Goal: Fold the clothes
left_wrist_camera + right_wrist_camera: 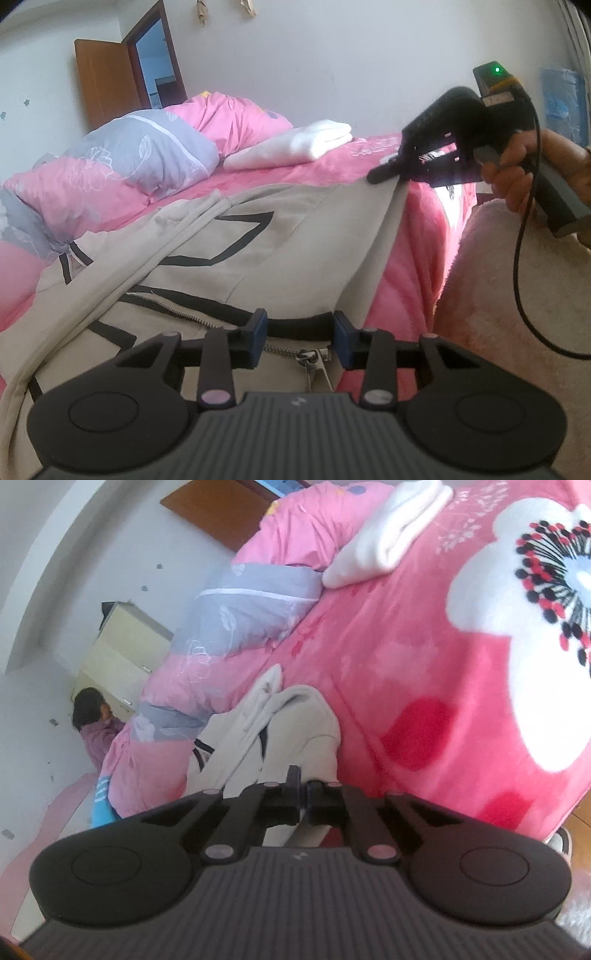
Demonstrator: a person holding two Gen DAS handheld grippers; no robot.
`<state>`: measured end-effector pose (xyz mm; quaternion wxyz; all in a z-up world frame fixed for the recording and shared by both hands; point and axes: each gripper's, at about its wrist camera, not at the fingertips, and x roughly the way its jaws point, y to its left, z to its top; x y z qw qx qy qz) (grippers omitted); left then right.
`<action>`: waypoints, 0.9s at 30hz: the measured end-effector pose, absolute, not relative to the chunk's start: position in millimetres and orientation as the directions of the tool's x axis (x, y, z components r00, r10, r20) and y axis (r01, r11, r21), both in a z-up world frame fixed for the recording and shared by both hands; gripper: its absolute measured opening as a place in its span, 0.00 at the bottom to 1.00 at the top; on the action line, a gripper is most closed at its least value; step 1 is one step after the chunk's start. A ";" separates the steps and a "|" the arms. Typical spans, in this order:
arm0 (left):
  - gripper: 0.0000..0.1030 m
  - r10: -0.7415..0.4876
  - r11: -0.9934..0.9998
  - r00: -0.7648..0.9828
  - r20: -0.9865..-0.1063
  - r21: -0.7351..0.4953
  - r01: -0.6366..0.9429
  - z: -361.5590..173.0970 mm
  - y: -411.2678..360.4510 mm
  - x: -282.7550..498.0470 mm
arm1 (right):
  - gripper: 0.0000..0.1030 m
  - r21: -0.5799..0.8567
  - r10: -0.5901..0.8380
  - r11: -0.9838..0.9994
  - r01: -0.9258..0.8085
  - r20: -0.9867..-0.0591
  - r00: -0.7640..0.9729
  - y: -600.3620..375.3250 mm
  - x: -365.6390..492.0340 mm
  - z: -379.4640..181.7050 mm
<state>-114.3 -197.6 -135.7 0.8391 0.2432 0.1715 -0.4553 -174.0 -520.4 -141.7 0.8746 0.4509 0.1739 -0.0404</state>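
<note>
Broadly, a pink bedspread (424, 672) with a big white flower covers the bed; on it lies a beige zip jacket (258, 243) with black lines, spread at the near edge; behind it rest a rolled pink and grey quilt (147, 158) and a folded white cloth (310, 144); the right gripper (384, 173), held in a hand (517, 173), is closed and pinches the jacket's far corner; the left gripper (299, 339) stands partly apart over the hem beside the zipper (310, 360), its pads not pressing the fabric.
</note>
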 end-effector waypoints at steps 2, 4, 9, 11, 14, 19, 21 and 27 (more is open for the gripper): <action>0.39 -0.683 0.467 0.525 -0.508 0.249 0.848 -136.2 -196.8 -113.8 | 0.01 0.762 0.080 0.595 0.255 -0.371 0.925 -518.6 -170.6 -146.6; 0.39 -0.682 0.467 0.525 -0.509 0.250 0.848 -136.3 -196.2 -113.5 | 0.01 0.763 0.082 0.587 0.269 -0.387 0.918 -519.6 -168.2 -148.0; 0.41 -0.677 0.474 0.525 -0.515 0.241 0.847 -135.4 -191.4 -113.8 | 0.08 0.746 0.127 0.603 0.283 -0.440 0.889 -518.1 -172.9 -141.4; 0.42 -0.673 0.486 0.527 -0.518 0.227 0.844 -135.1 -186.8 -114.7 | 0.12 0.693 0.103 0.664 0.282 -0.457 0.883 -510.6 -184.6 -131.3; 0.42 -0.681 0.508 0.524 -0.512 0.184 0.841 -133.3 -174.0 -118.6 | 0.17 0.595 0.070 0.756 0.273 -0.489 0.870 -496.1 -204.2 -116.7; 0.42 -0.675 0.562 0.544 -0.499 0.132 0.817 -127.8 -147.5 -123.9 | 0.17 0.473 0.048 0.855 0.211 -0.478 0.877 -466.0 -220.9 -91.3; 0.42 -0.668 0.583 0.554 -0.497 0.112 0.805 -125.7 -136.9 -124.1 | 0.17 0.520 0.141 0.846 0.119 -0.432 0.891 -451.6 -213.9 -84.8; 0.42 -0.631 0.629 0.591 -0.503 0.113 0.769 -126.5 -117.7 -128.0 | 0.17 0.658 0.494 0.737 -0.157 -0.365 0.789 -384.0 -170.8 -93.5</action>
